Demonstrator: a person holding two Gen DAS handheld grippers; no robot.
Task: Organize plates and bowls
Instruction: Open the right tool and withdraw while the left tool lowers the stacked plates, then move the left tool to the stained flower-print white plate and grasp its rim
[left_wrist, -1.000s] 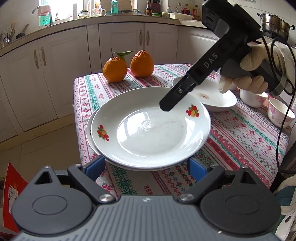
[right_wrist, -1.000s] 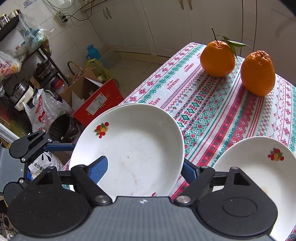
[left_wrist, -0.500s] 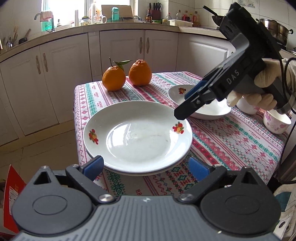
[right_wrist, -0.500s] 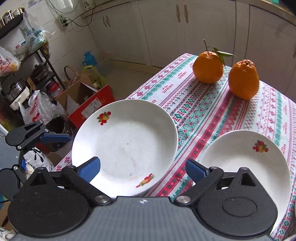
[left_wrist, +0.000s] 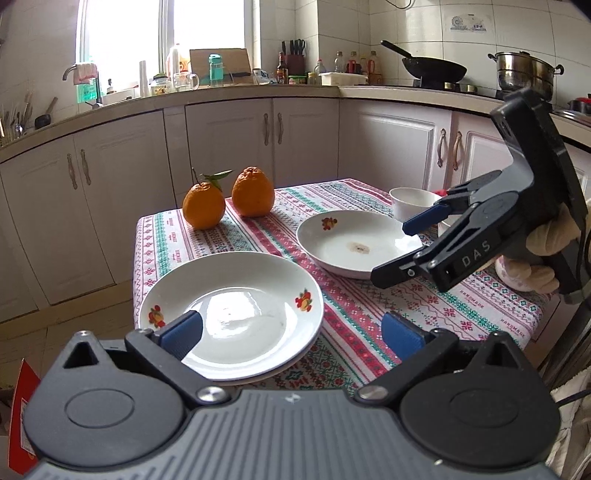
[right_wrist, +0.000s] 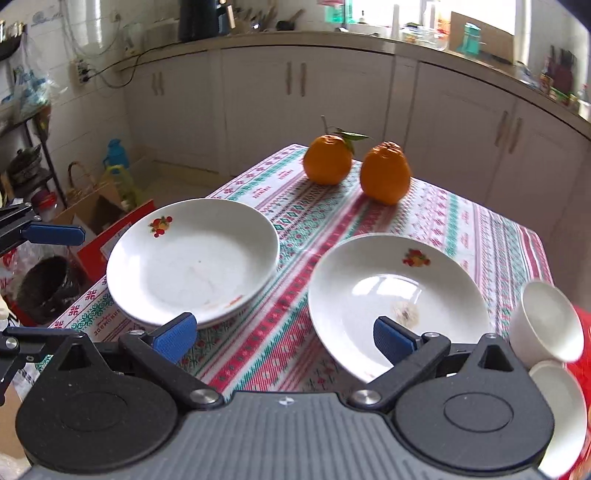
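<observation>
"DAS" on the right gripper (left_wrist: 397, 251); "HANDMADE" on the tablecloth (left_wrist: 469, 295)

Stack (left_wrist: 236, 317) of two white plates with fruit decals, nested, upright, at the bench's near-left corner; the upper plate's well is glossy, with a faint smear.

Lone plate (left_wrist: 354, 243): same white, fruit-decal pattern, flat on the bench, well apart from the stack, toward the right; a brownish residue spot sits in its middle.

Bowls: one white bowl (right_wrist: 546, 325) upright just beside the lone plate's right rim; a second white bowl (right_wrist: 561, 413) nearer the camera, touching or nearly touching the first.
</observation>
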